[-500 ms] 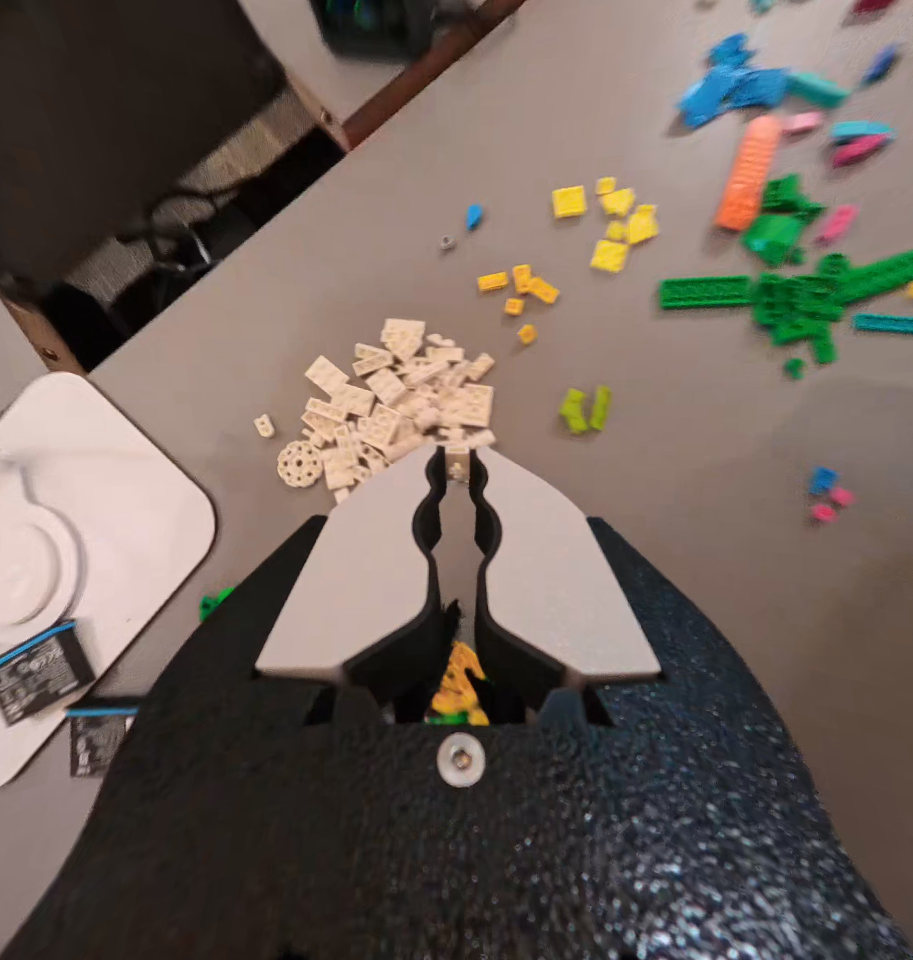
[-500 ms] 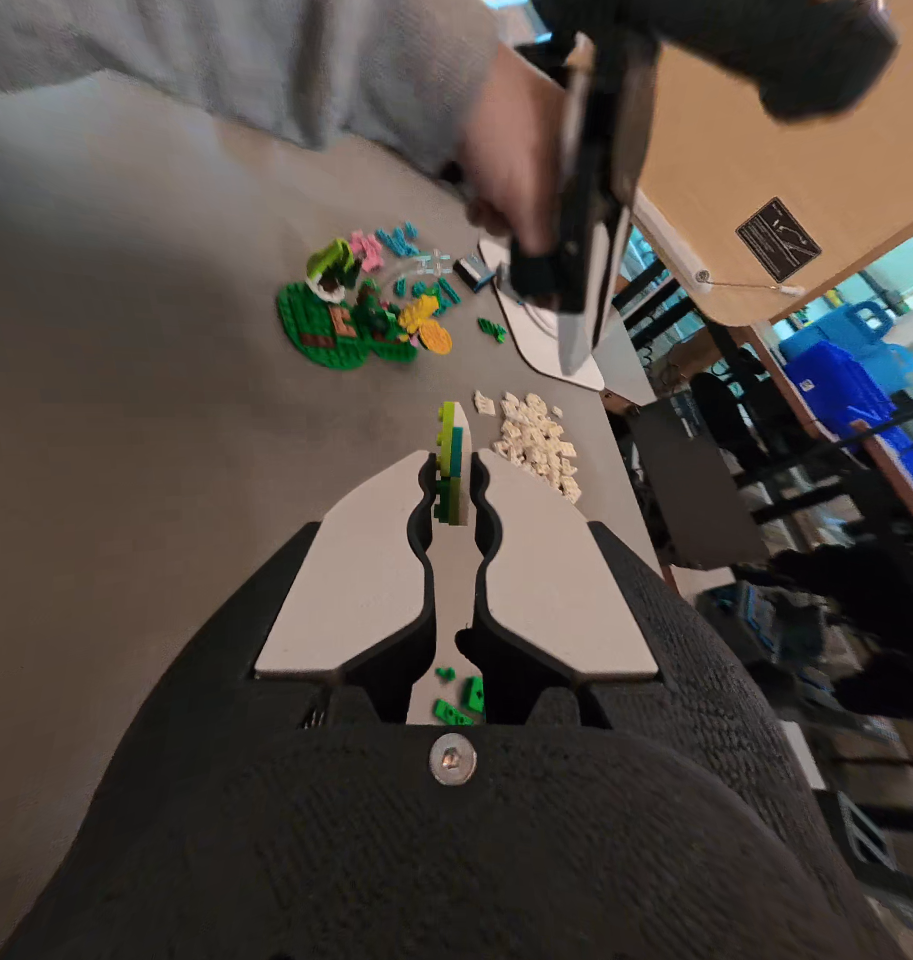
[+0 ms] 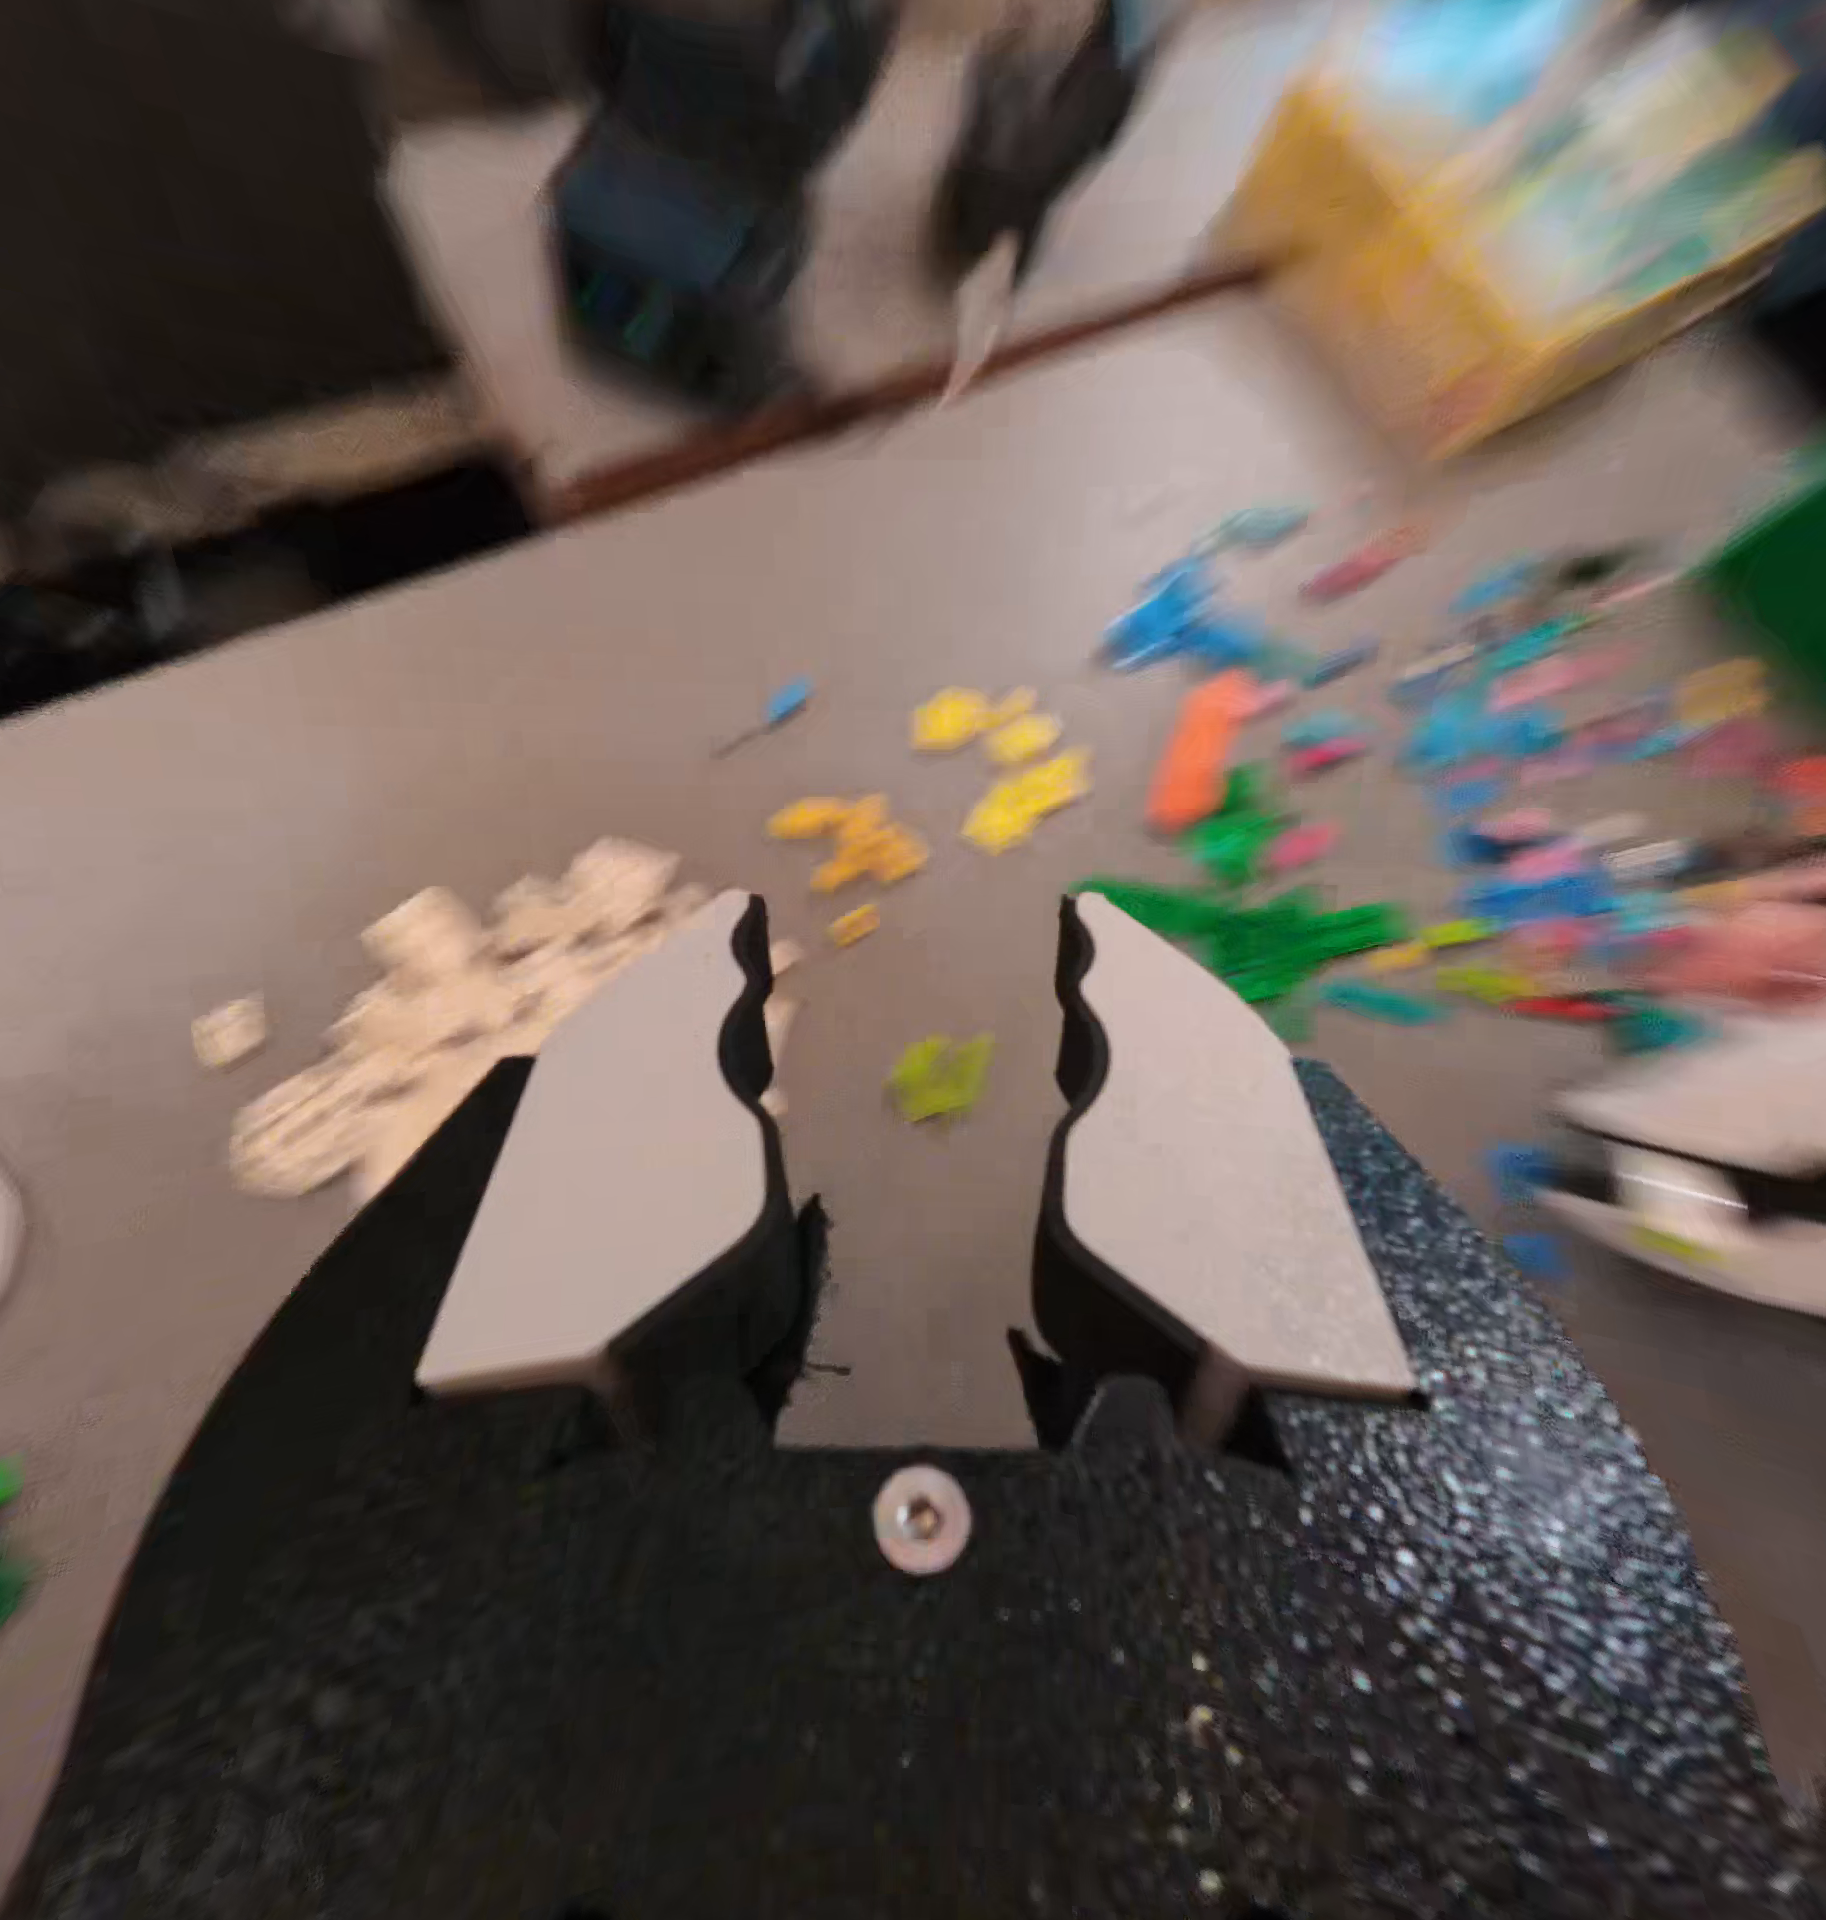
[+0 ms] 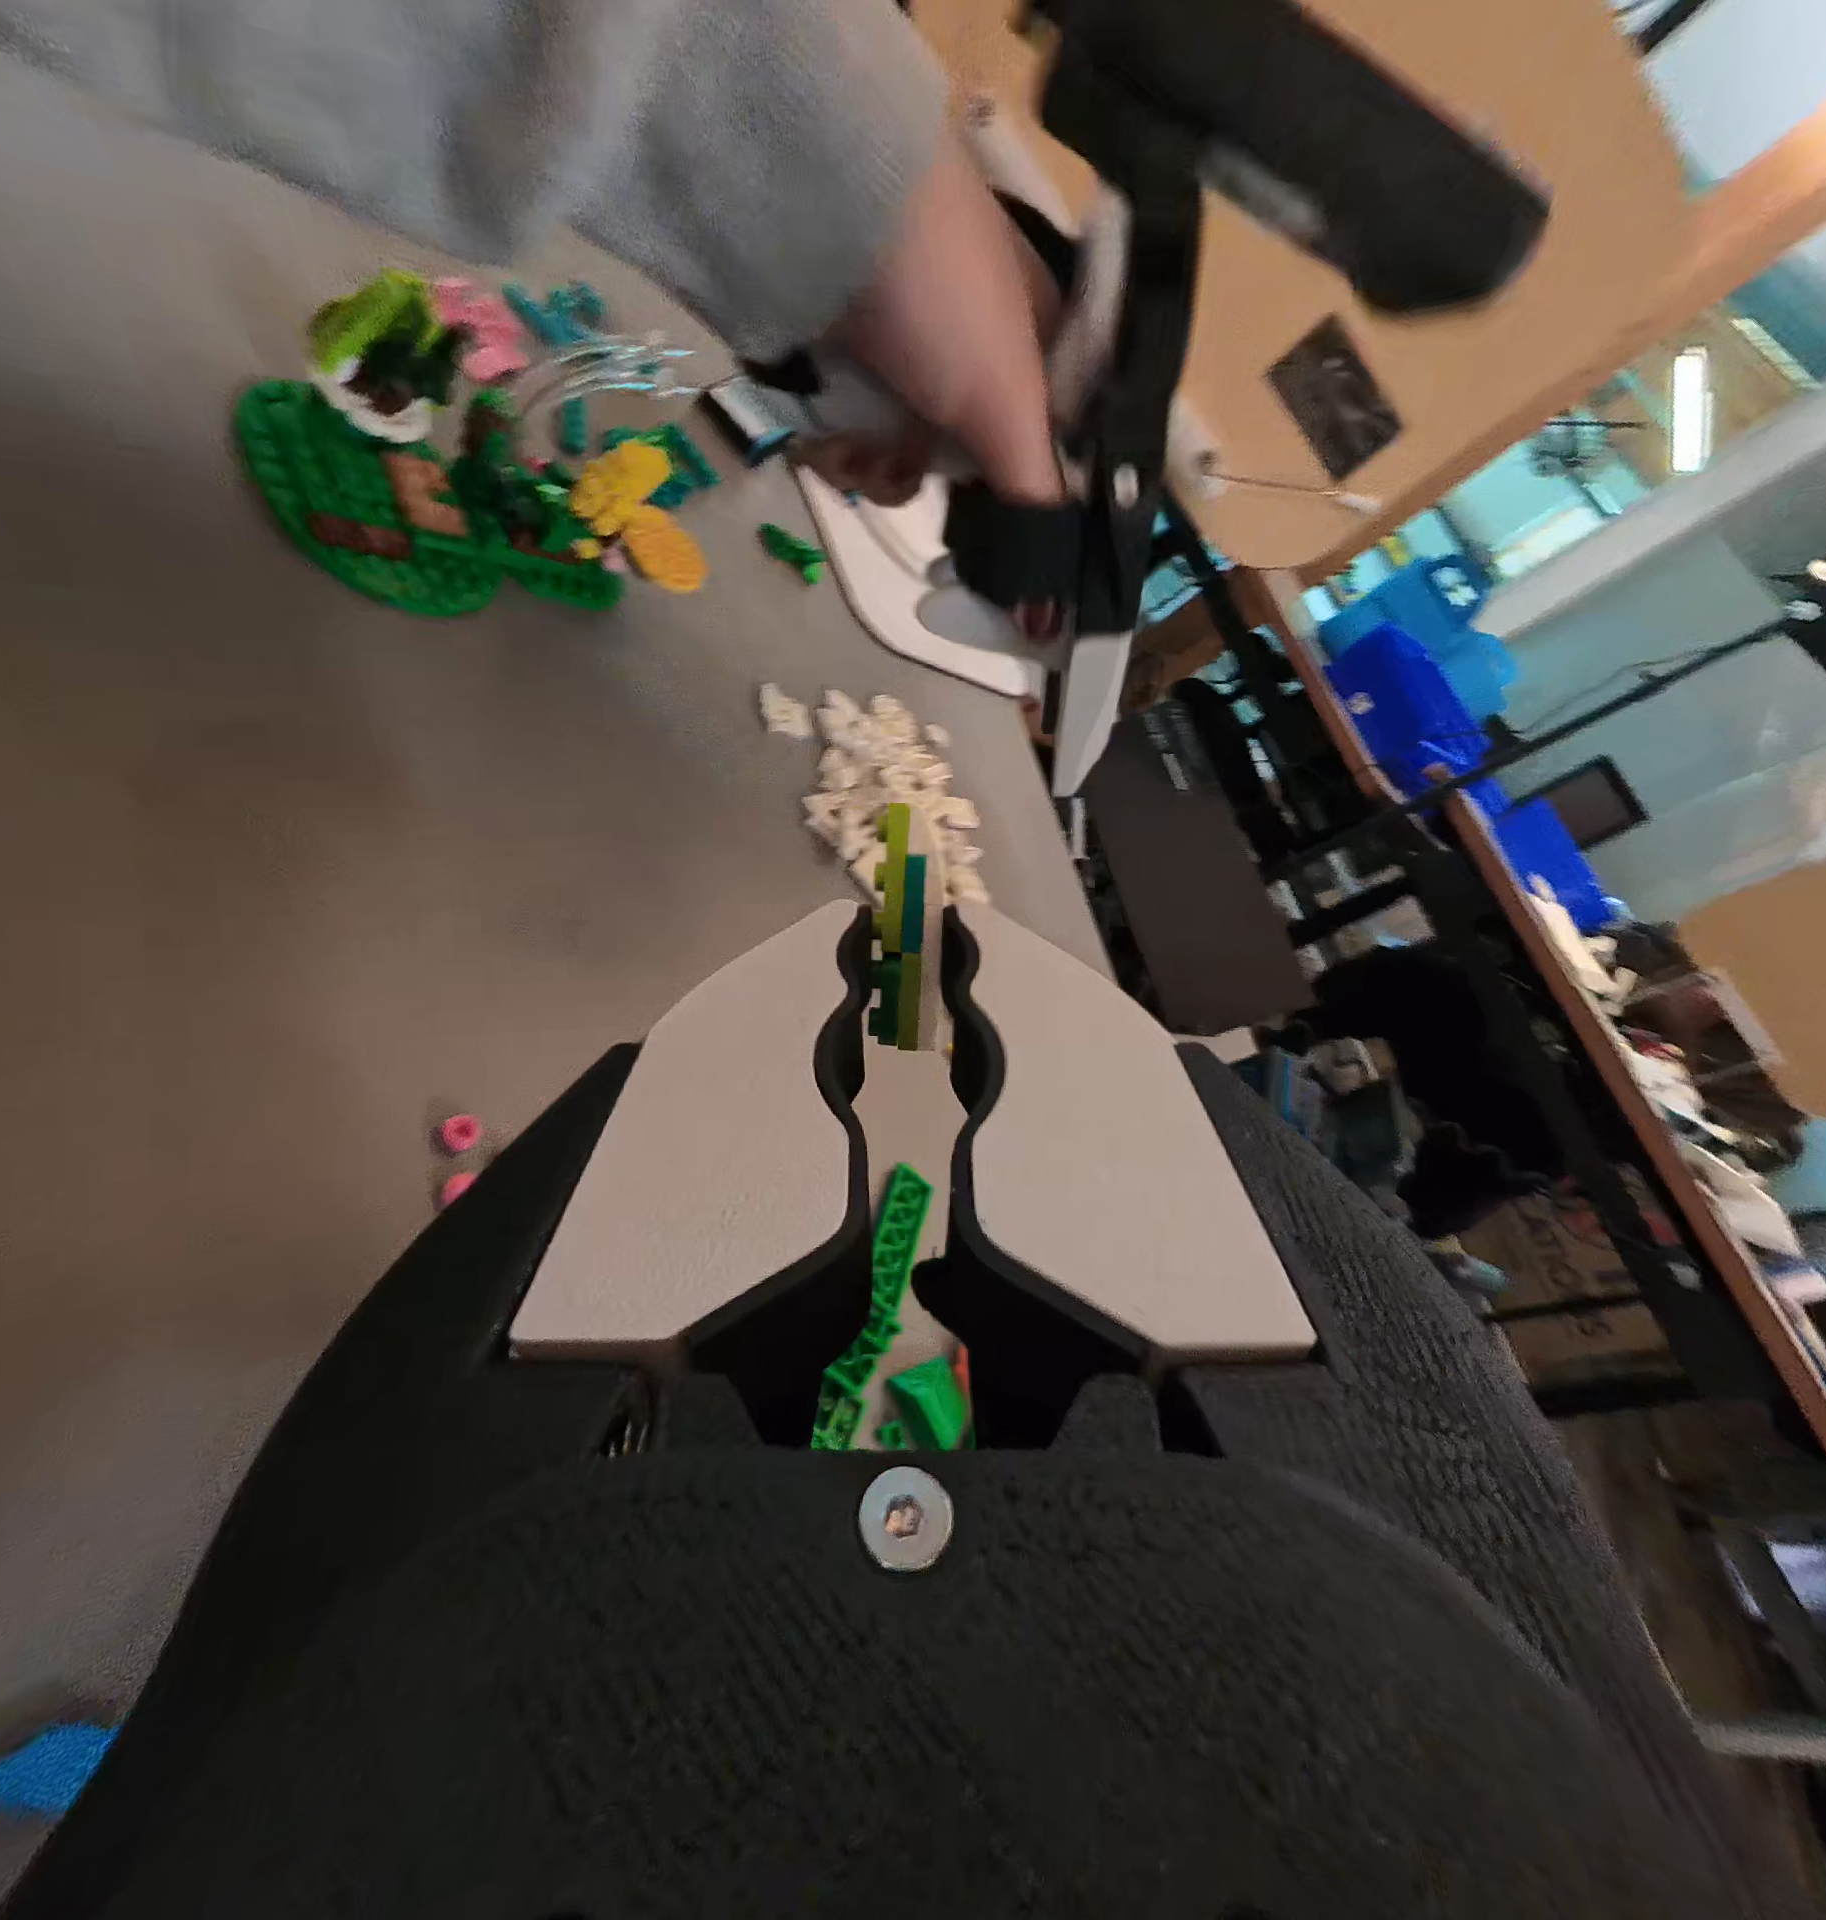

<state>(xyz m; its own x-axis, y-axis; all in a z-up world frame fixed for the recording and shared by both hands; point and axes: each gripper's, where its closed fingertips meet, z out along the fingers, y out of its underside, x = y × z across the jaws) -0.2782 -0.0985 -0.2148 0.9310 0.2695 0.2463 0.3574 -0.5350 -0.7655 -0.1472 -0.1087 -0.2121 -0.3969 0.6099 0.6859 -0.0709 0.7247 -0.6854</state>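
My right gripper (image 4: pixel 904 925) pinches a small stack of plates (image 4: pixel 901 935), lime, teal and dark green with a white layer, its edge upright between my fingertips and poking out past them. Just beyond that stack lies the heap of white pieces (image 4: pixel 888 769) on the grey desk (image 4: pixel 265 831), near the desk's edge. Farther left of the heap sits a round green build (image 4: pixel 389 509). My left gripper (image 3: pixel 911 914) stands spread wide, with nothing in it, above the desk. The white heap (image 3: pixel 452 997) lies left of its fingertips, a lime piece (image 3: pixel 940 1075) shows between its fingers, and yellow pieces (image 3: pixel 1013 769) lie beyond.
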